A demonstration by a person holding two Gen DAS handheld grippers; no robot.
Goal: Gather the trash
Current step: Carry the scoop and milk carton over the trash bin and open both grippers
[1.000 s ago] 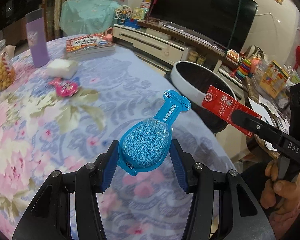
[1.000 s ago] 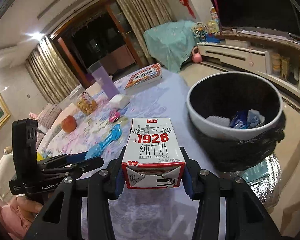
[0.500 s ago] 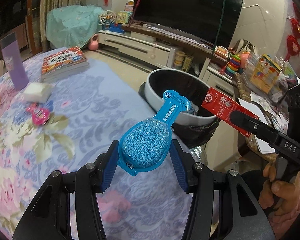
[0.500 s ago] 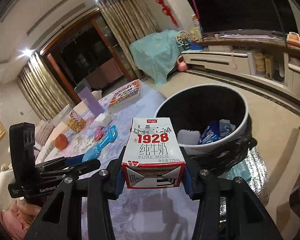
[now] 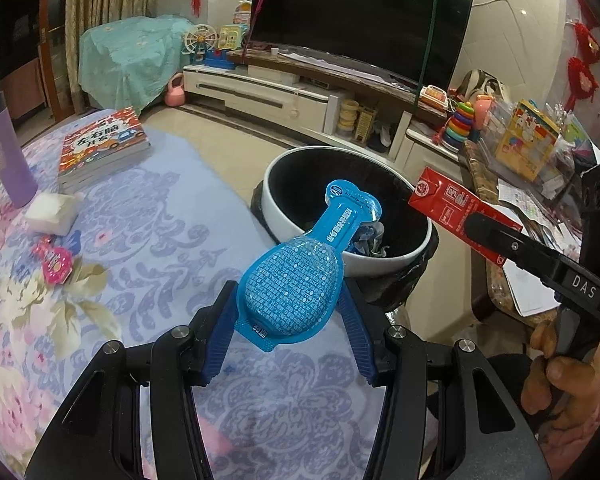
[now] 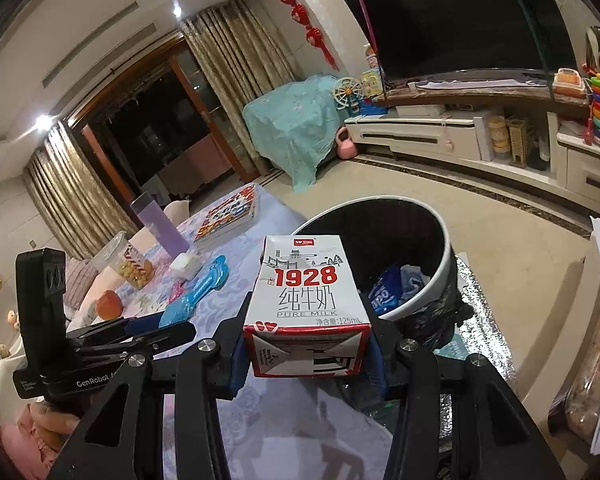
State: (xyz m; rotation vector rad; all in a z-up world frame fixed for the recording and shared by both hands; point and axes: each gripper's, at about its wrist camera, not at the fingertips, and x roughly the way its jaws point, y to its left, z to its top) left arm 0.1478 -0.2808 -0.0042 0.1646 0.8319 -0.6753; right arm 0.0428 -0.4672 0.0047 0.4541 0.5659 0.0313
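Blue pads of the left gripper (image 5: 288, 332) squeeze one blue packet (image 5: 296, 280), held up over the worktop (image 5: 160, 240) edge and pointing at the one bin (image 5: 300, 216). The right gripper (image 6: 308, 354) jaws hug one milk carton (image 6: 306, 300) that reads "1928" and "PURE MILK", just beside the bin's rim. One pink packet (image 5: 56, 260) lies on the worktop.

left gripper (image 5: 290, 320): black frame | blue fingers (image 5: 224, 332) | silver screws
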